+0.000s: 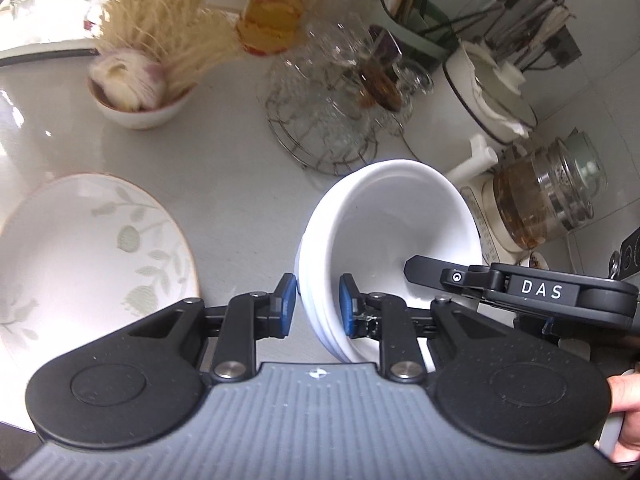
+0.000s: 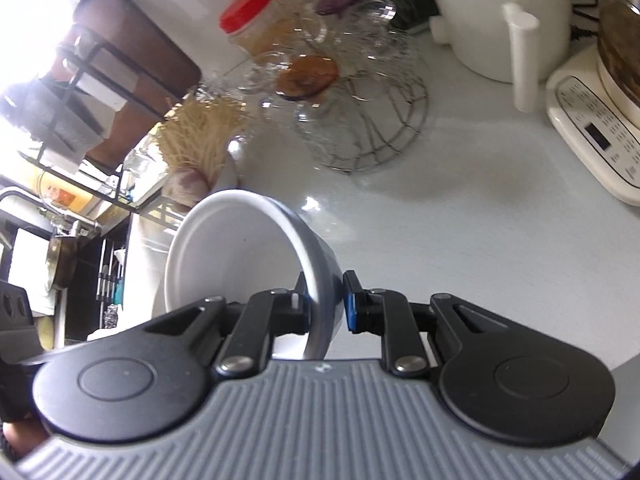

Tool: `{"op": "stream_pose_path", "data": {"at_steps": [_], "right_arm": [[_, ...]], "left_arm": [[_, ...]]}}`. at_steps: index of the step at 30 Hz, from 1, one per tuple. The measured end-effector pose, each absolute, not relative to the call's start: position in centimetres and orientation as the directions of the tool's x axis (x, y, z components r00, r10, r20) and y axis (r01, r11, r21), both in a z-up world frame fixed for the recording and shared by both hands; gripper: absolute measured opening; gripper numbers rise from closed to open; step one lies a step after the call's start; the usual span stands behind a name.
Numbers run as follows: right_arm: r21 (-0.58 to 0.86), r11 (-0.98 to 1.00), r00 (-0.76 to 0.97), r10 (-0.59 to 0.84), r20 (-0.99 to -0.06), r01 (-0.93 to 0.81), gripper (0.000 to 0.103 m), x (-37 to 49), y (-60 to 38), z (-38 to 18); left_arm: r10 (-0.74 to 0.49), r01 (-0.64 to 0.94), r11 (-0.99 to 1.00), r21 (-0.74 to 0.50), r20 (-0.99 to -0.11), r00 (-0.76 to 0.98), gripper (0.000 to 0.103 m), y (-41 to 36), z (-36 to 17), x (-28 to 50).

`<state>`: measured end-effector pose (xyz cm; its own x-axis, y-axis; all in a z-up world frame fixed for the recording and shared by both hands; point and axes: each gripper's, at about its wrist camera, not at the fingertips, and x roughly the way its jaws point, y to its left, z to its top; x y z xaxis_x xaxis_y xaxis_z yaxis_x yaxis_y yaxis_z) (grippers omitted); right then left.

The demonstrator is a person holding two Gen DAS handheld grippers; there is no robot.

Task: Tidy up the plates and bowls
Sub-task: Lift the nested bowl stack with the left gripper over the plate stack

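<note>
A stack of white bowls (image 1: 392,220) hangs tilted above the pale counter (image 1: 232,152), its mouth turned toward the far wall. My left gripper (image 1: 318,300) is shut on the stack's near left rim, blue pads on both sides of the wall. My right gripper (image 2: 326,300) is shut on the opposite rim of the white bowls (image 2: 232,248). In the left wrist view one of its fingers (image 1: 424,272) reaches inside the bowl. A white plate with a pale leaf pattern (image 1: 92,248) lies on the counter to the left.
At the back stand a small bowl of garlic (image 1: 136,104) with a straw brush, a red-lidded jar (image 1: 276,12), a wire rack of glass cups (image 1: 324,120), a white pot (image 1: 472,112) and a glass kettle on its base (image 1: 540,200). A sink area shows far left (image 2: 60,240).
</note>
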<state>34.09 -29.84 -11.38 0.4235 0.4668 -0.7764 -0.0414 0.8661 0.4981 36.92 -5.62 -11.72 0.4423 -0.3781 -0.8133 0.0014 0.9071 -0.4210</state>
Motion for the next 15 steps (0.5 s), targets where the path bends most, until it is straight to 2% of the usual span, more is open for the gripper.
{"op": "stream_pose_path", "data": {"at_steps": [15], "right_arm": [[0.505,0.851,0.384,0.519,-0.764,-0.144,0.019,34.2,-22.9,-10.7]], "left_arm": [[-0.317,-0.099,0.900,-0.424,-0.794,0.519,0.026,1.4,-10.7,34.7]]}}
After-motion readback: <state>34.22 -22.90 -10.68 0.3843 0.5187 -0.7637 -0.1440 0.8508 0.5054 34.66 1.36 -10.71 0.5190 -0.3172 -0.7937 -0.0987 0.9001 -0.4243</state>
